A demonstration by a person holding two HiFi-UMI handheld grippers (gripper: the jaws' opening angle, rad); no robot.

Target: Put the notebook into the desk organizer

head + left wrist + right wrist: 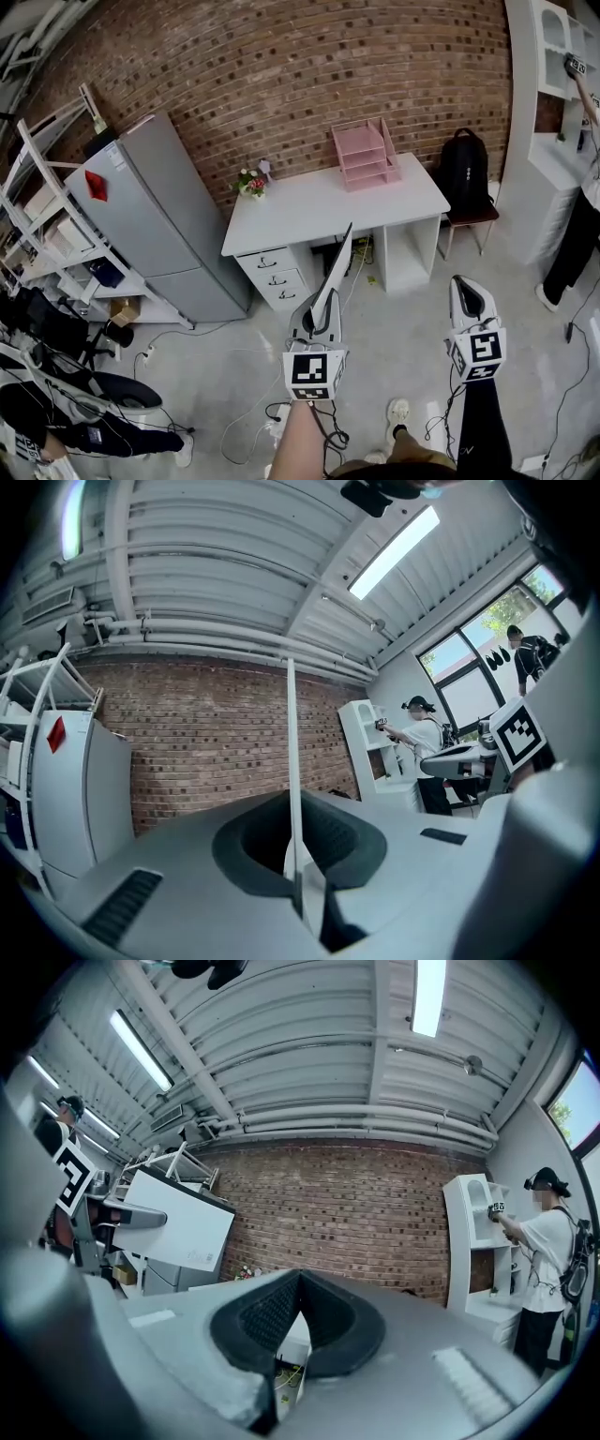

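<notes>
A: Backdrop colours?
B: The brick wall [281, 75] is red-brown with pale mortar lines. The floor [225, 375] is plain grey.
A: Furniture?
B: The table [319, 211] is white, the fridge [155, 220] silver-grey with a red tag [97, 185], and the backpack [466, 169] black.
A: Task items?
B: The desk organizer [366, 153] is pink, the notebook [336, 267] white.
A: Tools?
B: The left gripper [323, 305] and right gripper [462, 284] are pale grey with dark jaws. Their cubes show black-on-white square markers.

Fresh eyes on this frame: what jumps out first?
The pink tiered plastic desk organizer stands out on the far right corner of the white desk, against the red brick wall. In the foreground, the left claw is shut on a thin white notebook, seen edge-on.
</notes>
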